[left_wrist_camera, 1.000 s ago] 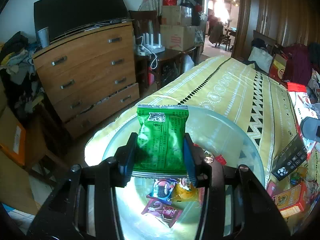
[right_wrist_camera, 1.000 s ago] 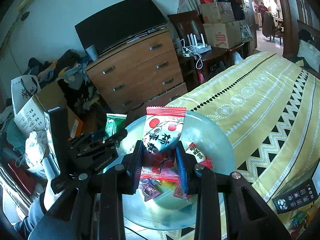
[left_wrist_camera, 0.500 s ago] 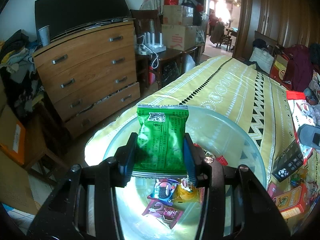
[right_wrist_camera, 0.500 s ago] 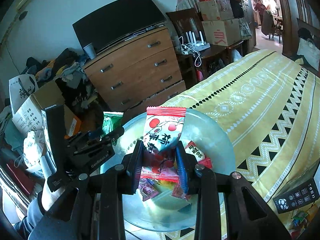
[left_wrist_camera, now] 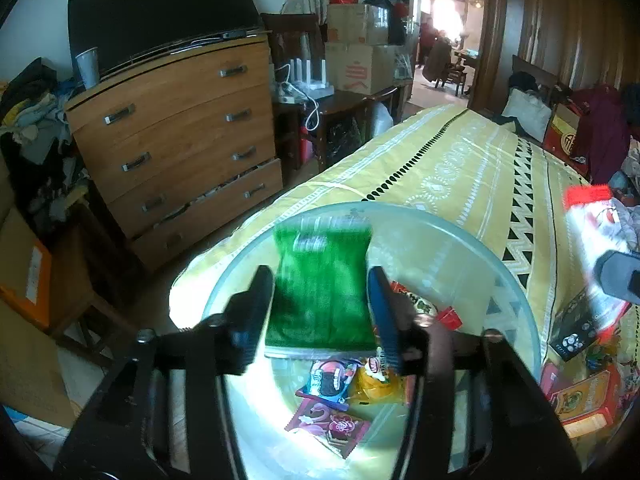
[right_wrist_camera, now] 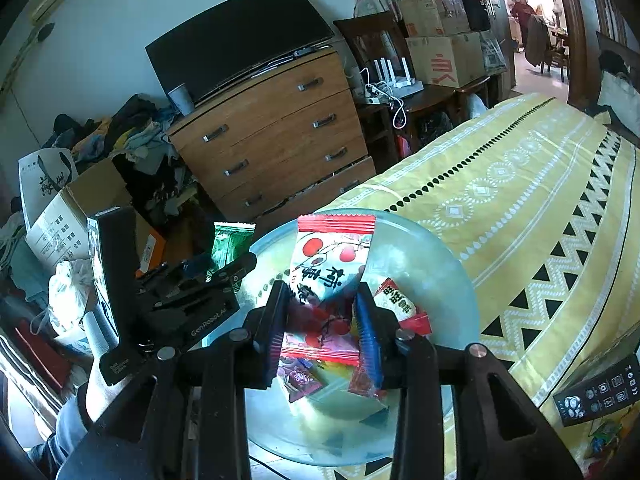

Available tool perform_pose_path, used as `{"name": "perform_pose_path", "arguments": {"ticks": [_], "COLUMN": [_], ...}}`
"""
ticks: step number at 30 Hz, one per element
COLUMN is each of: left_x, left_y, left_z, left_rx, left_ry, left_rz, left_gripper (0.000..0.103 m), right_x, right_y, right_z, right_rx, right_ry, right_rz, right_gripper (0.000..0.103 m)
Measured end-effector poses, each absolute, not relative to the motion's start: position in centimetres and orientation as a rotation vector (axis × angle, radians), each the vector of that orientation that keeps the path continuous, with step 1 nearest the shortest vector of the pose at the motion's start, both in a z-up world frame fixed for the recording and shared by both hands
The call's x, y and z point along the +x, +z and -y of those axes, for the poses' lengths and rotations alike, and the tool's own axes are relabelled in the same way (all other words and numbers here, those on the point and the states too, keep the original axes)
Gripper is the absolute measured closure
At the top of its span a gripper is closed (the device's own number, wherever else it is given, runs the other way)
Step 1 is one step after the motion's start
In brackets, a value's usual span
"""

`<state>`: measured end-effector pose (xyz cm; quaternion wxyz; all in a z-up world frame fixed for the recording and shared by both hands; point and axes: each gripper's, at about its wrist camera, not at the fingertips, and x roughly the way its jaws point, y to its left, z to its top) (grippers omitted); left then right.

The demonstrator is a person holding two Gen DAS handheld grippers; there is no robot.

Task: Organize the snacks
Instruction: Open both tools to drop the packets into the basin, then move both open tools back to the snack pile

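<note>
Over the bowl: we hold both tongs above a glass bowl [left_wrist_camera: 516,284] that fills the lower middle of each view, on a yellow patterned bed [left_wrist_camera: 460,168].
Left tongs [left_wrist_camera: 320,312]: opening; the green packet [left_wrist_camera: 320,280] sits between the fingers, blurred, seemingly slipping free, the pads no longer pressing it.
Right tongs [right_wrist_camera: 322,328]: opening too, yet the fingers seem to touch the red-and-white packet [right_wrist_camera: 332,264], standing upright at frame centre.
Snacks already in: several small wrappers [left_wrist_camera: 332,400] lie on the bowl's bottom, lower centre.
Doing it well: we judge the step to be a release into the bowl; let us keep both tongs centred inside the rim and widen them fully, so neither packet catches a pad or tips onto the bed.
Writing: large dark Chinese characters on the red-and-white packet; "GenRobot.AI" on the left tongs' body in the right wrist view, middle left; the green packet's print is too blurred to read.
</note>
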<state>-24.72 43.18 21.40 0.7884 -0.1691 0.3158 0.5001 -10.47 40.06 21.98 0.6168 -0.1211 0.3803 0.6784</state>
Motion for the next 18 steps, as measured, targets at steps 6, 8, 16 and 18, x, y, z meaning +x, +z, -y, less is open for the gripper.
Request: {"name": "perform_pose_path", "arguments": {"ticks": [6, 8, 16, 18], "left_x": [-24.7, -24.5, -25.1, -25.2], "left_y": [21.2, 21.0, 20.0, 18.8], "left_z": [-43.3, -43.1, -41.0, -39.5], "left_rx": [-0.361, -0.354, -0.427, -0.439], "left_ry": [1.091, 1.094, 1.016, 0.96], "left_rz": [-0.681, -0.685, -0.577, -0.576], "left_gripper": [0.042, 0.033, 0.028, 0.028], "right_x": [-10.2, -10.2, -10.1, -9.8], "right_y": [22.0, 22.1, 22.6, 23.0], "right_z": [-40.0, -39.8, -37.4, -34.8], "right_rx": [-0.258, -0.246, -0.232, -0.213], "right_ry": [1.551, 1.551, 1.541, 1.539], "right_rz": [-0.879, -0.877, -0.825, -0.775], "right_gripper": [0.041, 0.037, 0.035, 0.032]}}
